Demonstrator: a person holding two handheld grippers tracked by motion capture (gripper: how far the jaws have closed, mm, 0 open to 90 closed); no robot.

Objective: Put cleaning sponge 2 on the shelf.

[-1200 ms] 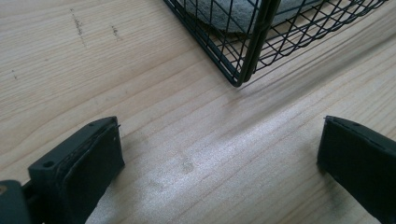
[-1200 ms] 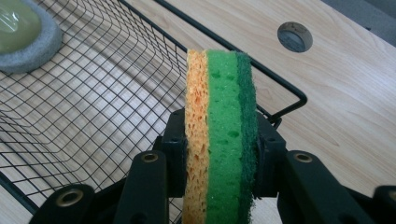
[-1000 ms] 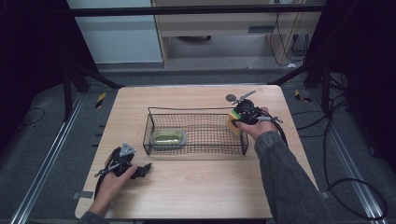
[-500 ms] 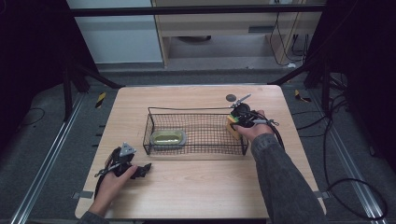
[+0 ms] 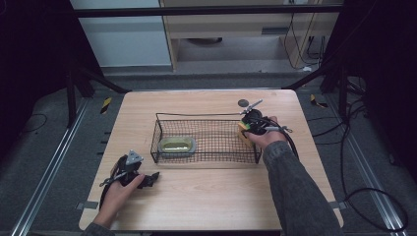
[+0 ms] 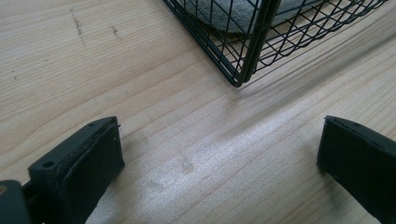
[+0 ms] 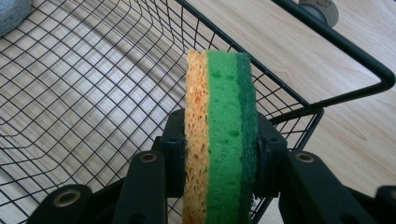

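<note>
sponge (image 7: 220, 135) has come over the basket (image 5: 206, 117) rim in my right gripper (image 5: 248, 125), clamped tight, so a drop inside looks next; left gripper (image 5: 147, 180) rests open.

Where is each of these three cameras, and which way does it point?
High view: above the person's side, looking forward and down on the table; both forearms and hands show.
Left gripper view: on the left gripper, looking along its parted fingers at the wood and a basket corner.
Right gripper view: on the right gripper, facing into the basket; its fingers clamp a sponge.
Shared: all three show the wire basket.
</note>
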